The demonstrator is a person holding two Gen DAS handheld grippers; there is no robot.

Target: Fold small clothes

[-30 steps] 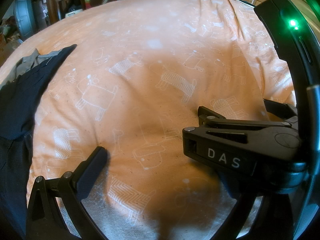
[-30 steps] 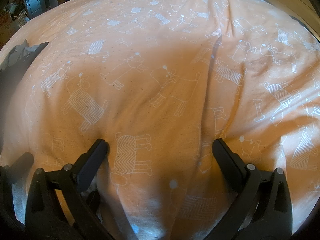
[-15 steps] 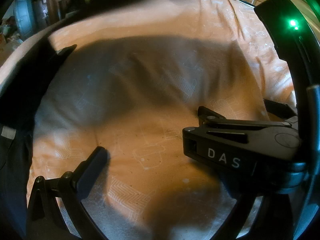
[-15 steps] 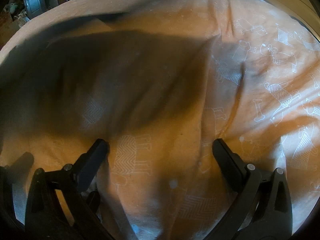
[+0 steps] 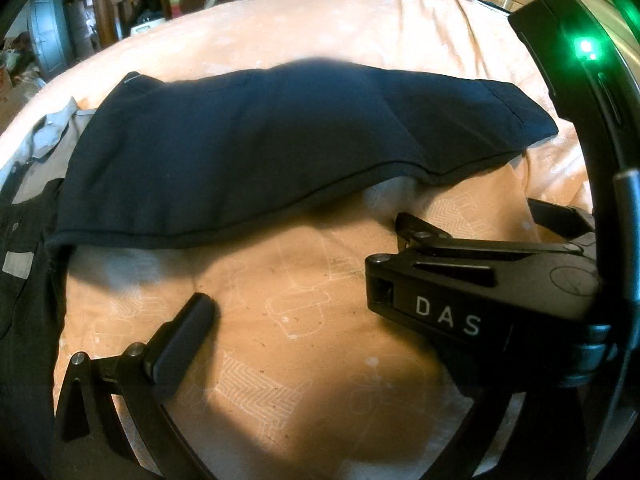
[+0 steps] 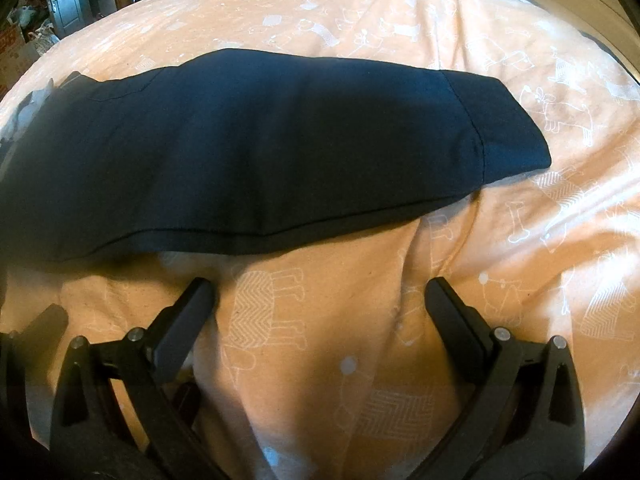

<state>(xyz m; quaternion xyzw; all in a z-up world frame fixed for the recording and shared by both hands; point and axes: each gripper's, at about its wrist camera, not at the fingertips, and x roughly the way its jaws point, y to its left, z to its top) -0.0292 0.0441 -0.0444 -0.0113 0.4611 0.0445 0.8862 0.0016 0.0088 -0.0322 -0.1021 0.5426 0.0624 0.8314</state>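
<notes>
Now a dark navy garment (image 6: 256,152) lies across the orange bedsheet (image 6: 520,240), its long axis running left to right, the narrow end toward the frame's right. Both the right gripper (image 6: 320,304) and left gripper (image 5: 304,280) sit below it, fingers apart, holding nothing.

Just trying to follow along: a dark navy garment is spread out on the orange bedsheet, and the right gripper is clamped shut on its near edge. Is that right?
Not quite. The right gripper is open, its fingers spread apart over bare sheet, short of the hem. The right wrist view shows this. The rest holds: the dark navy garment lies spread on the orange bedsheet.
</notes>
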